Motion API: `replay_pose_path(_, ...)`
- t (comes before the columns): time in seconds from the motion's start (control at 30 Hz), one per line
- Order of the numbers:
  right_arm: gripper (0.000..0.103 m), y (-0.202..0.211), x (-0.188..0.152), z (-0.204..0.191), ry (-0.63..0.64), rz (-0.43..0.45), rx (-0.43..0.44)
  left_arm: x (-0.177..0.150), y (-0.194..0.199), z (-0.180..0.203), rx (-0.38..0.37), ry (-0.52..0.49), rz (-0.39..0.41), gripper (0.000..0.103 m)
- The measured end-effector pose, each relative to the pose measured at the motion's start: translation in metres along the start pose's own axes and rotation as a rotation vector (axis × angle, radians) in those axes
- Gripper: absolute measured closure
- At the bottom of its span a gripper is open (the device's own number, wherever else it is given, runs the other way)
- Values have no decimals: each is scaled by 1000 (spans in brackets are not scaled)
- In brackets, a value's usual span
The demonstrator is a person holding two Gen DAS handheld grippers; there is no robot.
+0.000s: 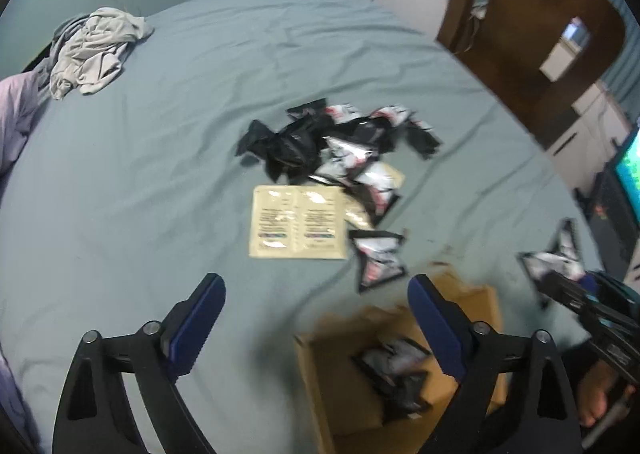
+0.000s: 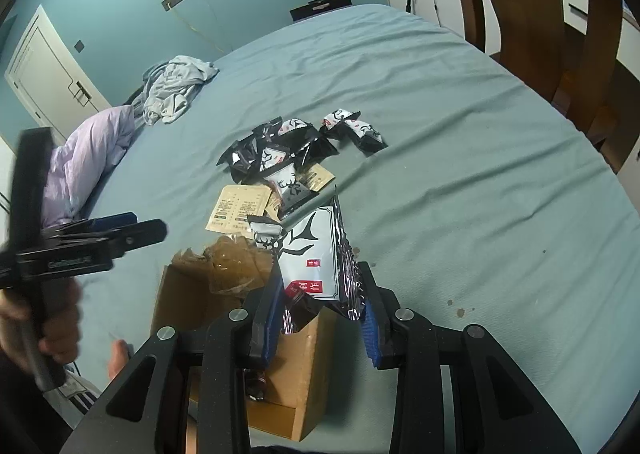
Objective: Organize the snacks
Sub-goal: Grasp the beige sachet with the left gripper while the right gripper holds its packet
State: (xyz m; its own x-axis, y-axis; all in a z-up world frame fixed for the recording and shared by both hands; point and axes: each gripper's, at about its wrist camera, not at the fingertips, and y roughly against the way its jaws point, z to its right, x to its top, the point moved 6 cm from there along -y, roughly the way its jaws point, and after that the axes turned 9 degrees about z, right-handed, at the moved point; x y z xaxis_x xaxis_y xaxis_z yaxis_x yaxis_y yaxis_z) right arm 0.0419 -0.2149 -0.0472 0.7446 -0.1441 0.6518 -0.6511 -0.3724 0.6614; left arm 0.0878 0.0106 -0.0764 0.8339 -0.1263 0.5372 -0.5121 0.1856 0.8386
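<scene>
A pile of black-and-white snack packets [image 1: 344,146] [image 2: 280,150] lies mid-bed, with a beige sachet [image 1: 298,228] [image 2: 238,210] in front of it. One loose packet [image 1: 380,258] lies just beyond an open cardboard box [image 1: 320,366] [image 2: 180,302]. Inside the box rests another packet [image 1: 396,370]. My left gripper [image 1: 316,286] [image 2: 100,238] hangs over the box's near-left side, open, with nothing between its fingers. My right gripper [image 2: 320,278] is shut on a white-and-black snack packet [image 2: 316,254] [image 1: 556,258], held upright above the box's right wall.
Crumpled grey clothing [image 1: 96,50] [image 2: 176,88] and a lilac duvet [image 2: 88,162] lie at the bed's far left. A wooden chair [image 1: 520,34] [image 2: 520,14] stands off the right edge, a lit screen [image 1: 630,170] beyond it. A person's hand [image 2: 56,334] grips the left tool.
</scene>
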Motion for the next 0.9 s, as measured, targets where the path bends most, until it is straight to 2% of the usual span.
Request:
replay_pose_path(0.23, 71, -16, 1, 5, -36, -41, 34, -1, -70, -20, 50, 11, -147, 8)
replay_pose_path(0.5, 71, -47, 2, 7, -71, -111, 57, 2, -129, -28, 26, 36, -252, 8)
replay_pose_path(0.57, 71, -51, 1, 7, -65, -127, 47, 2, -137, -25, 37, 6, -269, 3)
replay_pose_path(0.63, 71, -53, 1, 9, -73, -135, 46, 4, -139, -18, 34, -38, -276, 6)
replay_pose_path(0.67, 71, -53, 2, 9, -76, -134, 44, 5, -140, -14, 28, -57, -282, 15)
replay_pose_path(0.73, 70, -52, 2, 10, -81, -129, 38, 7, -138, -7, 22, -102, -266, 26)
replay_pose_path(0.8, 70, -51, 2, 11, -84, -131, 34, 8, -132, -1, -17, -103, -247, 62)
replay_pose_path(0.87, 70, -50, 1, 10, -79, -132, 29, 7, -125, 3, -8, -119, -239, 88)
replay_pose_path(0.9, 70, -50, 0, 9, -73, -130, 23, 5, -123, 3, 3, -127, -239, 94)
